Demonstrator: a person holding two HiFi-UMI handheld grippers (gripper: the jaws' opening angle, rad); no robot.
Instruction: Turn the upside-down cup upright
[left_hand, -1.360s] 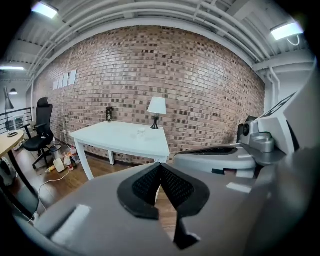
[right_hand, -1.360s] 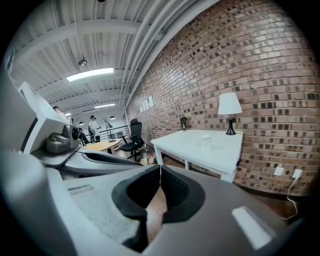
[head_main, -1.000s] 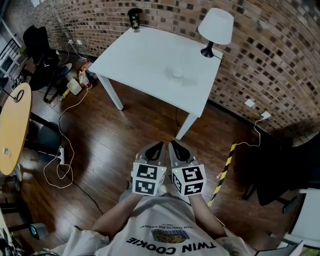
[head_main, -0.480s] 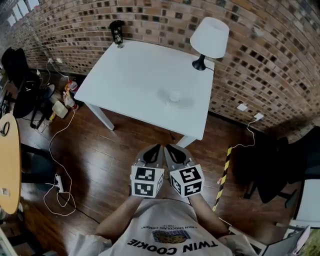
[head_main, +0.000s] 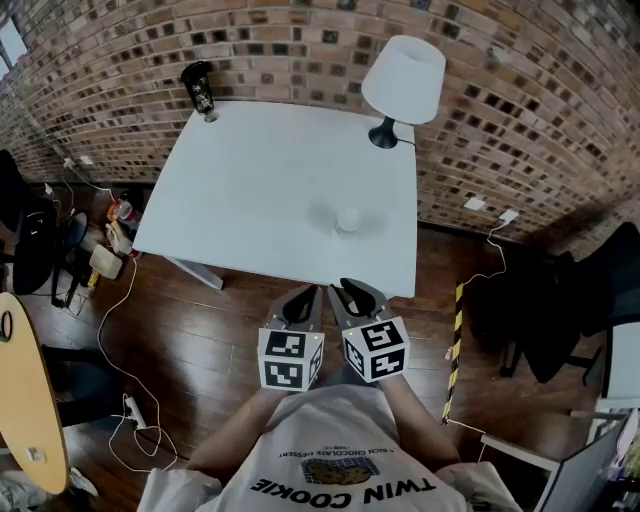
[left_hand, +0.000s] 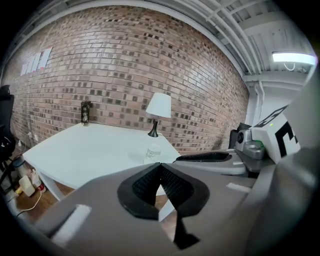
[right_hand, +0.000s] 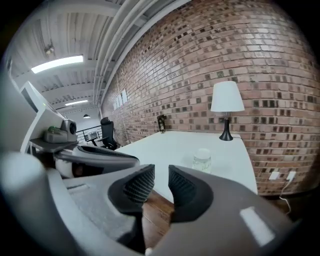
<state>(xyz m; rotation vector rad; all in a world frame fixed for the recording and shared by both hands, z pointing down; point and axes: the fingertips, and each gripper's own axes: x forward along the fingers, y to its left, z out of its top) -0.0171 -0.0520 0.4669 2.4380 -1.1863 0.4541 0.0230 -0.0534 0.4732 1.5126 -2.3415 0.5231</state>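
My right gripper (head_main: 352, 295) has its jaws opening with nothing between them. My left gripper (head_main: 303, 300), just beside it, is clenched tight on nothing, pads touching. Both are over the floor, just short of the table's near edge.

There's one cup (head_main: 348, 219), a clear one, straight ahead of both grippers and well apart from them, a bit right of the right jaws in the right gripper view. It stands with its long axis vertical, and it looks like the closed end is up and the mouth is down on the tabletop.

The white table (head_main: 260, 170) also has one lamp (head_main: 400, 80) beyond the cup on the right and one dark bottle-ish thing (head_main: 200, 88) at the far left corner. The wall (head_main: 520, 110) is brick, the floor (head_main: 220, 330) is dark wood, and cables (head_main: 125, 310) trail off to my left.
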